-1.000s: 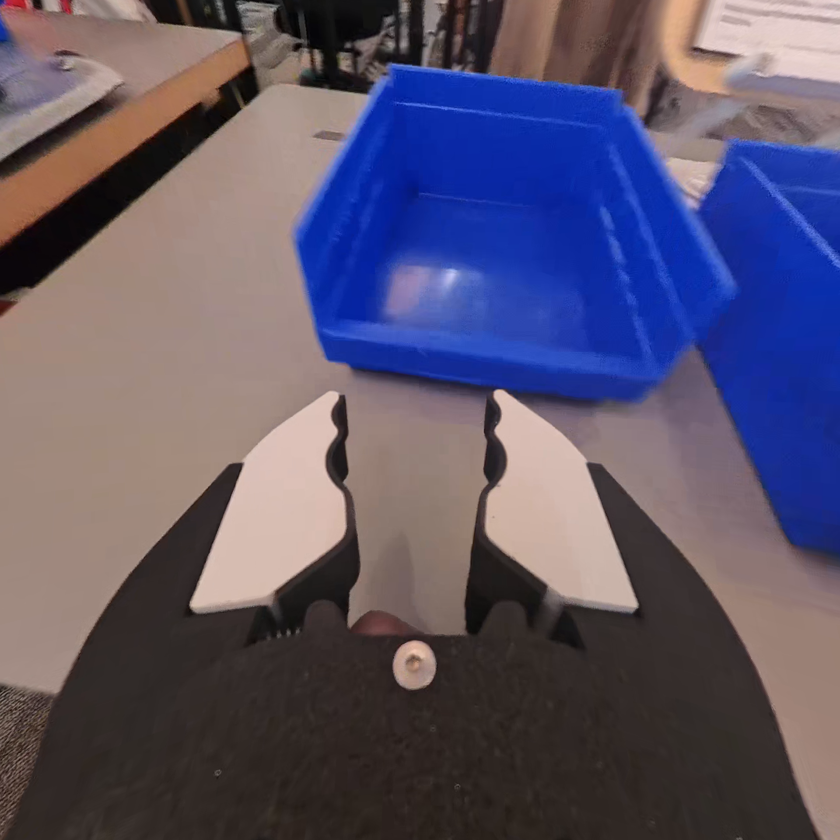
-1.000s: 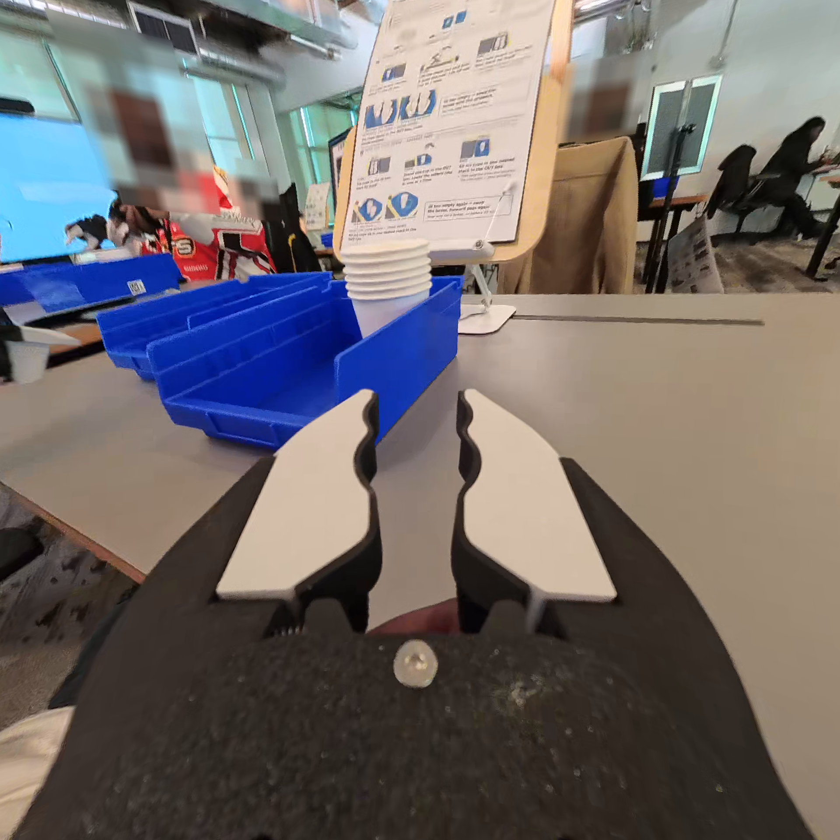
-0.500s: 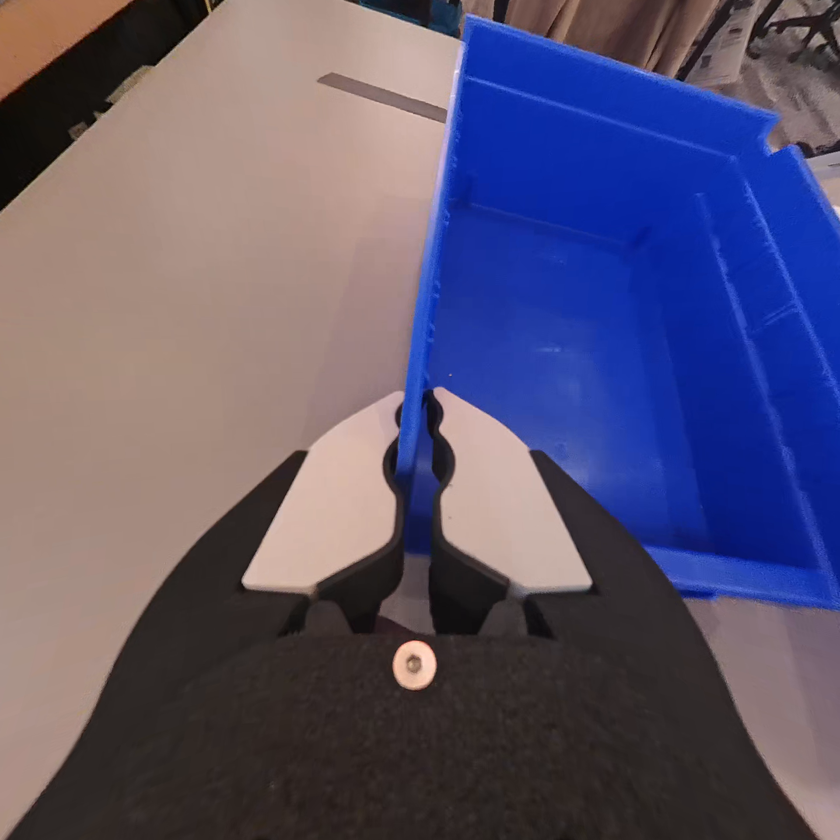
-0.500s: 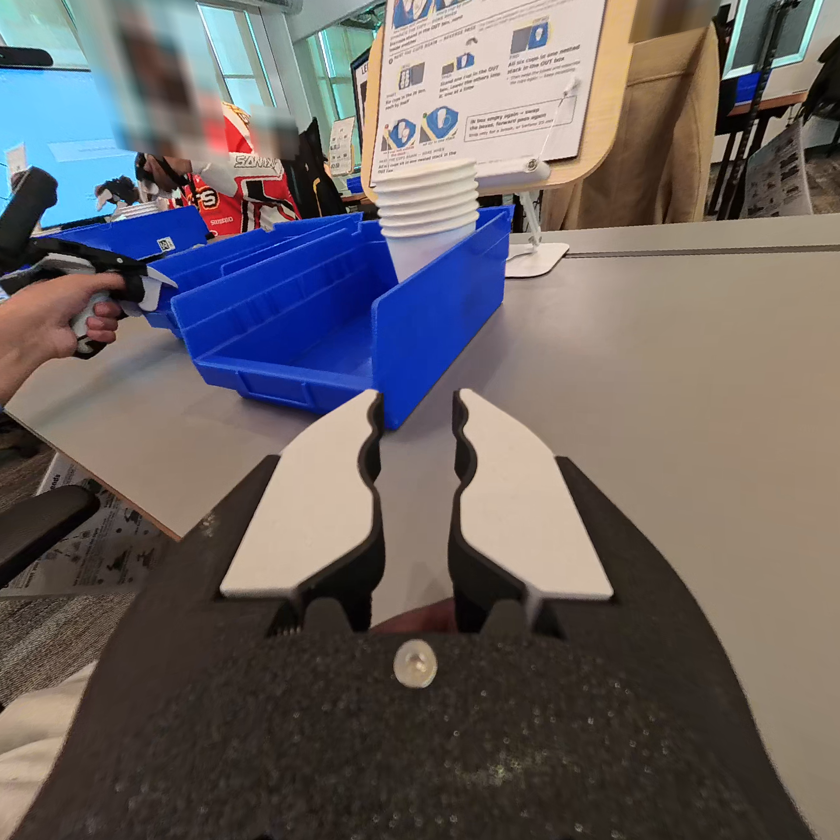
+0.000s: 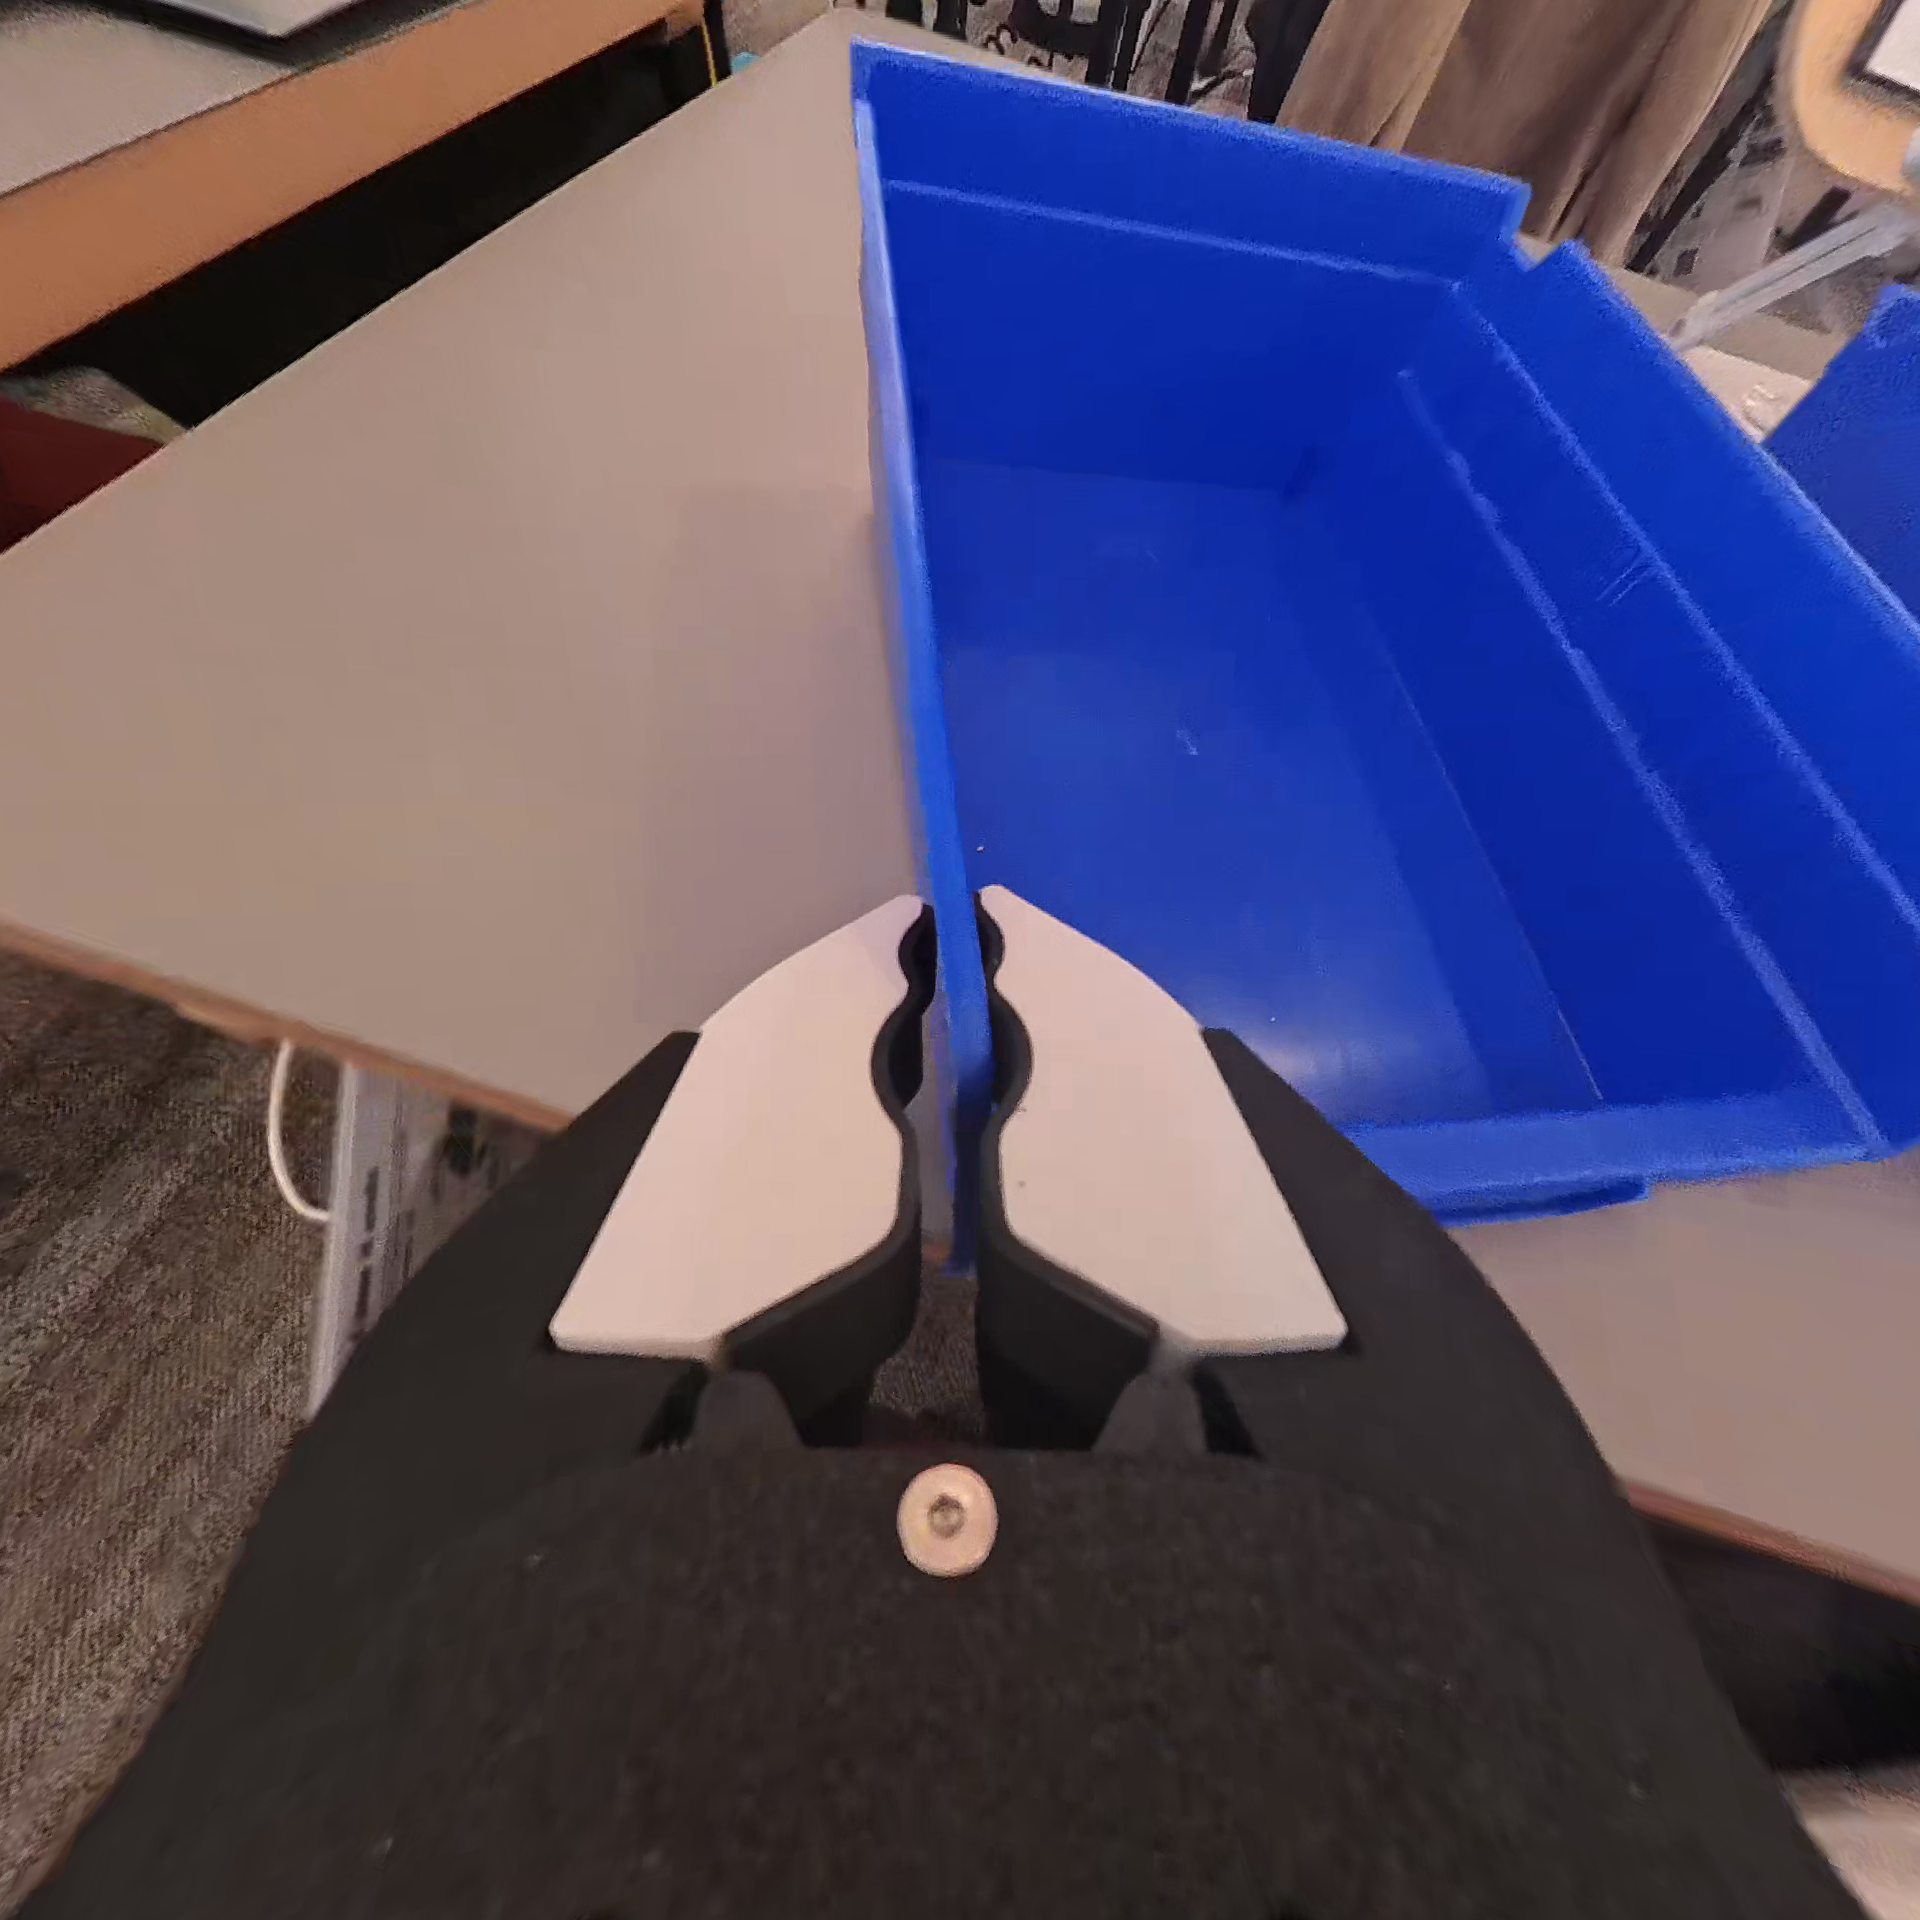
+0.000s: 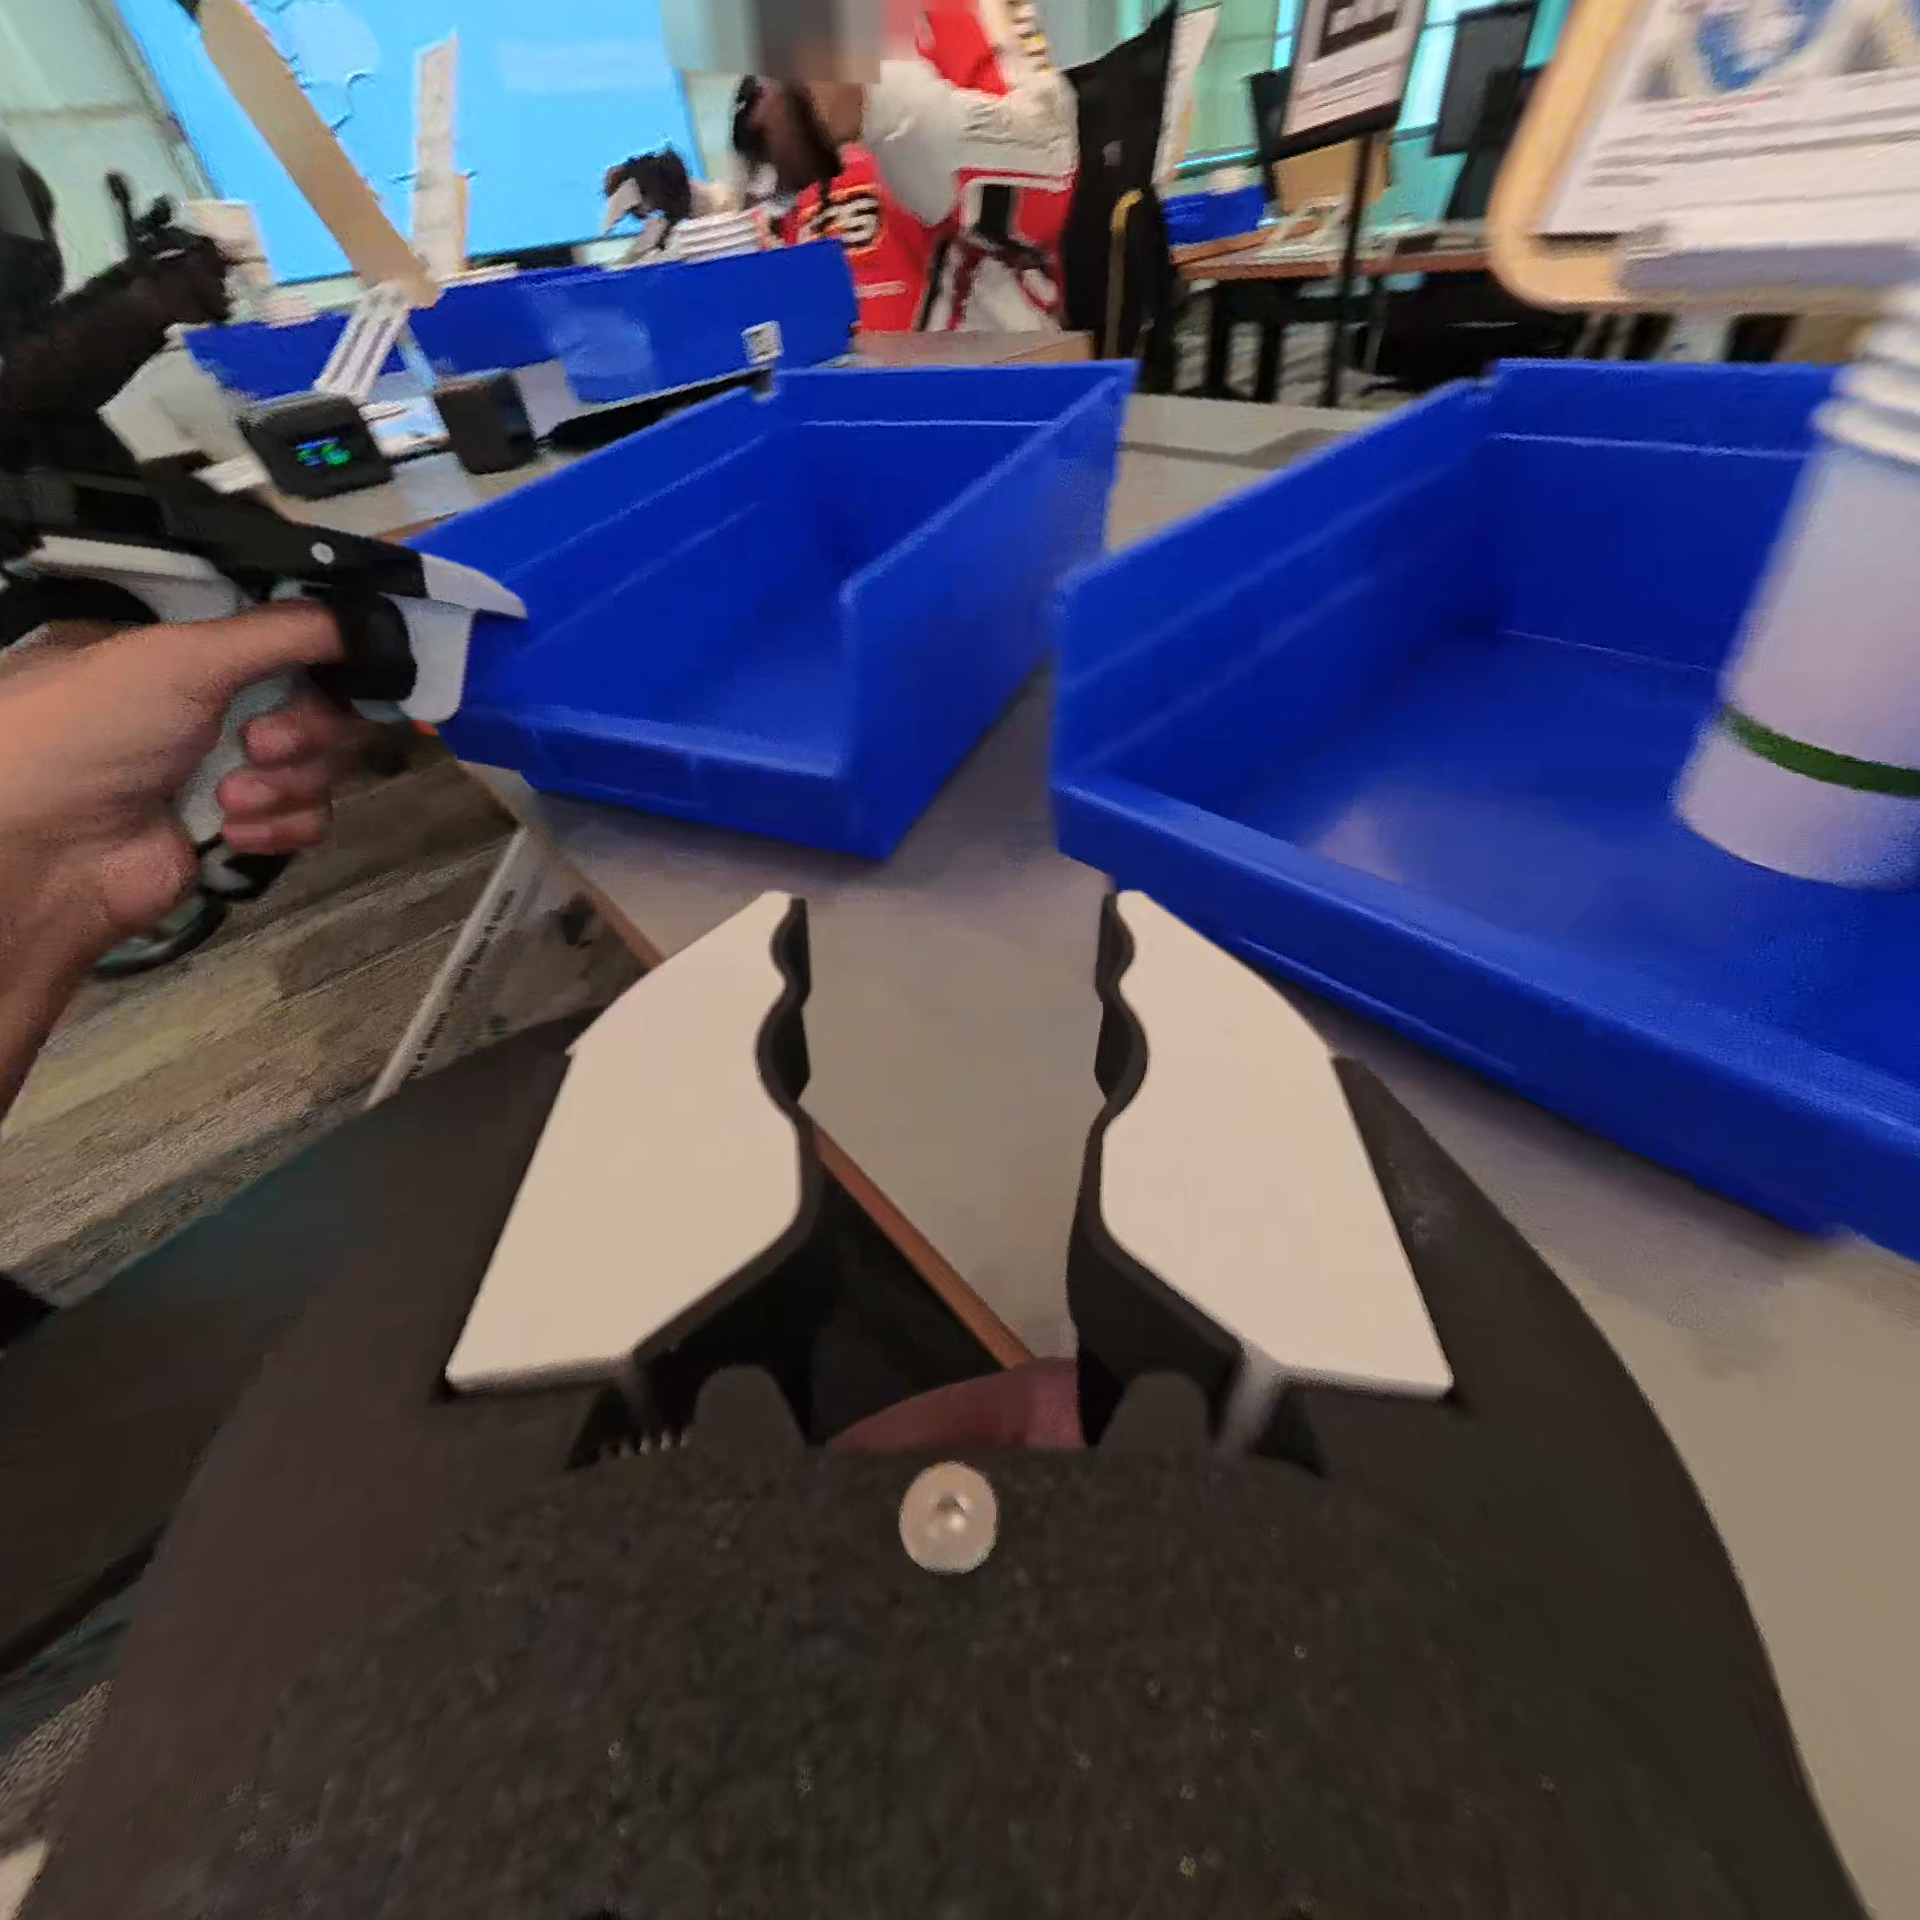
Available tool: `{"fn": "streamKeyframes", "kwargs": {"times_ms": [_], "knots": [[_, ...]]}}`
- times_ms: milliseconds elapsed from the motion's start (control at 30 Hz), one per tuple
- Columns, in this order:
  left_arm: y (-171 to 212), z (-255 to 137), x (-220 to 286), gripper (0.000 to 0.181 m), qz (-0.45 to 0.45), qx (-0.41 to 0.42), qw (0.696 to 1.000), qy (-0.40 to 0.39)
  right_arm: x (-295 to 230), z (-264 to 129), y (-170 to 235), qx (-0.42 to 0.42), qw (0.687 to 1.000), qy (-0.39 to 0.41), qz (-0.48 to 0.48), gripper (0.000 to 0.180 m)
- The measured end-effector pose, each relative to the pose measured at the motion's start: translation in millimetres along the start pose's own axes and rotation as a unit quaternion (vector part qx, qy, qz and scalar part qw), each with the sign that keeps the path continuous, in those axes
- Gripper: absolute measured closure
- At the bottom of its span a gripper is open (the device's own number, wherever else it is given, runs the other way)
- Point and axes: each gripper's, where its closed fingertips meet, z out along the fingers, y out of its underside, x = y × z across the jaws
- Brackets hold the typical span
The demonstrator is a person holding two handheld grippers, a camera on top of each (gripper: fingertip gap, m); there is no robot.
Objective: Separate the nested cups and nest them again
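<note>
A stack of nested white cups (image 6: 1839, 675), the lowest with a green band, stands in the right blue bin (image 6: 1455, 997) at the right edge of the right wrist view. The left blue bin (image 5: 904, 520) is empty. My left gripper (image 5: 954, 914) is shut on that bin's left wall near its front corner. In the right wrist view the left gripper (image 6: 457, 613) shows in a hand (image 6: 125, 748) at the left bin (image 6: 935, 665). My right gripper (image 6: 951, 914) is open and empty, low over the table's front edge, between and in front of the two bins.
The grey table (image 5: 468, 623) ends close under both grippers, with carpeted floor beyond its edge. A wooden stand with a printed sheet (image 6: 1714, 135) rises behind the right bin. More blue bins, tables and people fill the background.
My left gripper has shut on the empty bin's left wall and now sits over the table's front edge. My right gripper has opened wider and swung left to face both bins.
</note>
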Motion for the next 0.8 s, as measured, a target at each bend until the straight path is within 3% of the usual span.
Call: {"fn": "streamKeyframes", "kwargs": {"times_ms": [133,233,300,367,400,467,633,800], "knots": [[16.3,-30.8,0.8,0.176,-0.011,0.006,1.0,0.005,-51.3,53.6,-4.4,-0.028,0.999,-0.026,-0.027,0.121],[24.7,-43.7,7.3,0.176,-0.015,0.015,1.0,0.005,-39.7,85.1,-9.4,-0.014,0.997,0.052,-0.063,0.137],[28.8,-49.7,13.5,0.176,-0.019,0.022,1.0,0.008,-35.4,101.0,-6.0,-0.01,0.997,0.056,-0.044,0.144],[30.3,-53.4,19.3,0.175,-0.018,0.038,0.999,0.006,-42.6,115.6,4.1,-0.034,0.999,0.023,-0.005,0.132],[30.1,-55.4,20.1,0.175,-0.013,0.047,0.999,-0.007,-39.6,118.1,2.2,-0.03,0.999,0.033,0.01,0.139],[29.3,-60.7,14.3,0.176,0.01,0.065,0.996,-0.051,-28.8,118.4,-5.8,-0.019,0.998,0.065,0.019,0.174],[22.7,-81.5,19.2,0.176,0.032,0.134,0.987,-0.087,-29.9,115.9,-33.5,0.031,0.996,0.083,-0.005,0.176],[-28.8,-109.2,50.4,0.177,0.057,0.239,0.965,-0.091,-17.6,81.9,-105.6,0.139,0.984,0.106,-0.035,0.176]]}}
